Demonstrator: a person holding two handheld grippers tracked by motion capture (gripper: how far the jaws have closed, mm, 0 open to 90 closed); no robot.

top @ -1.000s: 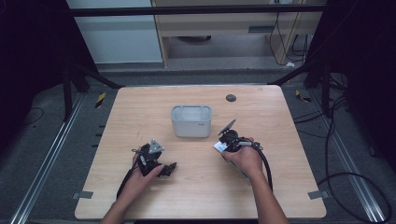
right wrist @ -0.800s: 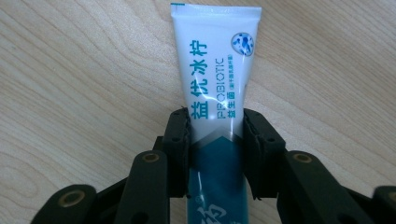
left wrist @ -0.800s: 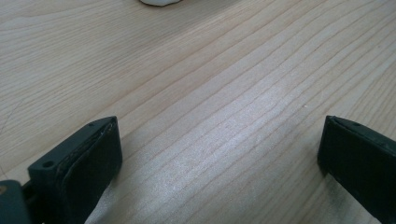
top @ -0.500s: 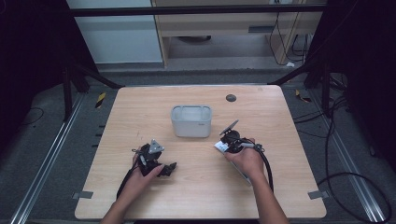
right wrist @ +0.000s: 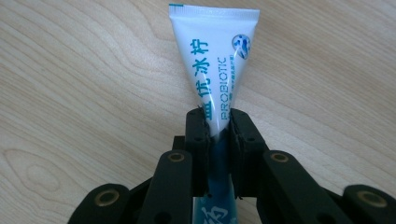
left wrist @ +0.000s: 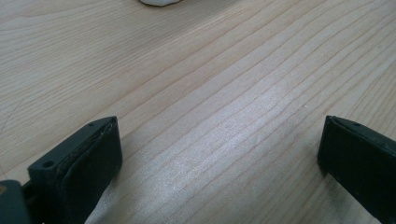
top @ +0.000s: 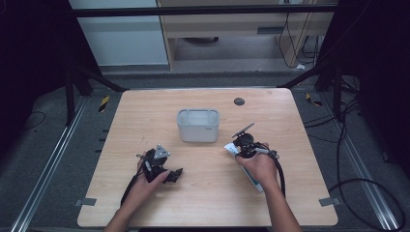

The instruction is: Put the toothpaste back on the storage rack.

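Note:
A white toothpaste tube (right wrist: 217,60) with blue print lies on the wooden table, its flat crimped end pointing away from me. My right gripper (right wrist: 218,122) is shut on the tube's middle, the pads squeezing it from both sides; its jaws have just been closing on it. In the high view the right gripper (top: 240,145) sits right of centre with the tube (top: 231,148) beneath it. My left gripper (top: 174,174) rests at the front left, and the left gripper (left wrist: 219,154) stands open over bare wood with nothing between its jaws.
A grey rectangular tub (top: 197,124) stands in the middle of the table (top: 145,116), just beyond both grippers. A small dark round disc (top: 239,101) lies near the far edge. Cables run across the floor at the right.
The right hand has edged slightly to the right over the tube. The left hand has kept still.

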